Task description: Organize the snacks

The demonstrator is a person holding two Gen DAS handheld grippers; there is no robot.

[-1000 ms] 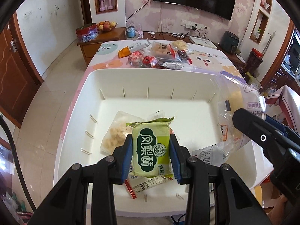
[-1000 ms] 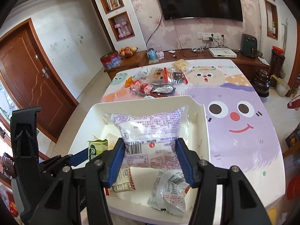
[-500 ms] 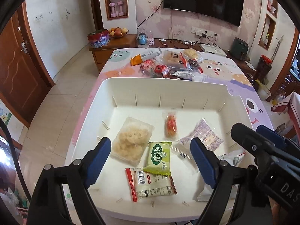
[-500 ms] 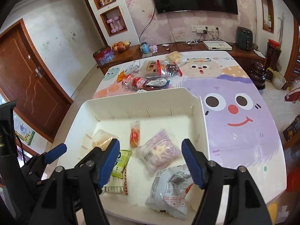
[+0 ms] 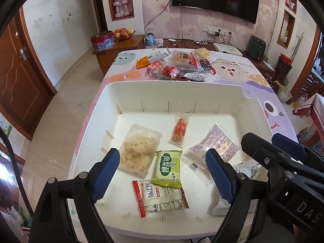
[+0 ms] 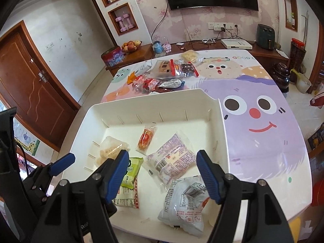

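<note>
Both claws, left gripper (image 5: 162,168) and right gripper (image 6: 163,172), hang wide apart and empty above the white bin (image 5: 172,87), where a green snack packet (image 5: 168,167) lies among others. At twelve o'clock beyond the bin, a pile of loose snacks (image 5: 178,64) waits on the table (image 6: 263,141). The drop looks done; the next move likely calls for reaching to that pile.

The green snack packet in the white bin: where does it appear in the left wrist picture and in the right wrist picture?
Left wrist: green snack packet lies low in the centre, between the open fingers, its lower end on a red-edged packet.
Right wrist: it lies lower left, partly hidden by the left finger.
Shared landmark: the orange sausage packet, farther into the white bin.
</note>
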